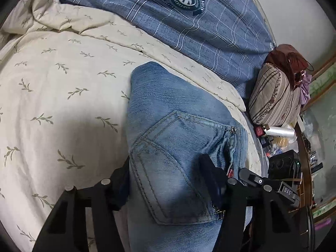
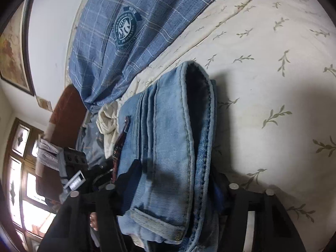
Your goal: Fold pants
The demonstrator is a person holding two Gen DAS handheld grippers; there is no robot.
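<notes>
A: Looking along the left wrist first. Seeing what?

B: Folded blue pants (image 1: 168, 109), right in the middle, lying on a cream bed cover (image 1: 63, 84) with little green leaves. Back pocket (image 1: 174, 147) facing up, down toward 6 o'clock.

A: And the left gripper (image 1: 166, 163)?

B: Low at 6 o'clock. About half open, squeezing the folded pants from both sides. One black finger (image 1: 124, 178) pressed on the edge at 7 o'clock, the other sitting on the cloth at 5 o'clock.

A: Anything else around?

B: Blue checked blanket (image 1: 189, 21) up at 12 o'clock, lying over the far part of the bed cover. Striped pillow (image 1: 273, 96) at 3 o'clock, past the edge of the bed. Lots of small stuff at 4 o'clock, too small to tell.

A: Now along the right wrist?

B: Same pants, seen from the side with the folds. Many layers stacked up, thick seams running from 12 down to 6 o'clock. Dark open end at 12 o'clock. Bed cover under it all, spreading out to 3 o'clock.

A: And the right gripper (image 2: 174, 170)?

B: At 6 o'clock. About half open too, clamped on the stack, one finger on each side, cloth filling the gap between.

A: More to see?

B: Bright window (image 2: 19, 168) at 8 o'clock. Framed picture (image 2: 12, 48) on the wall at 10 o'clock.
</notes>
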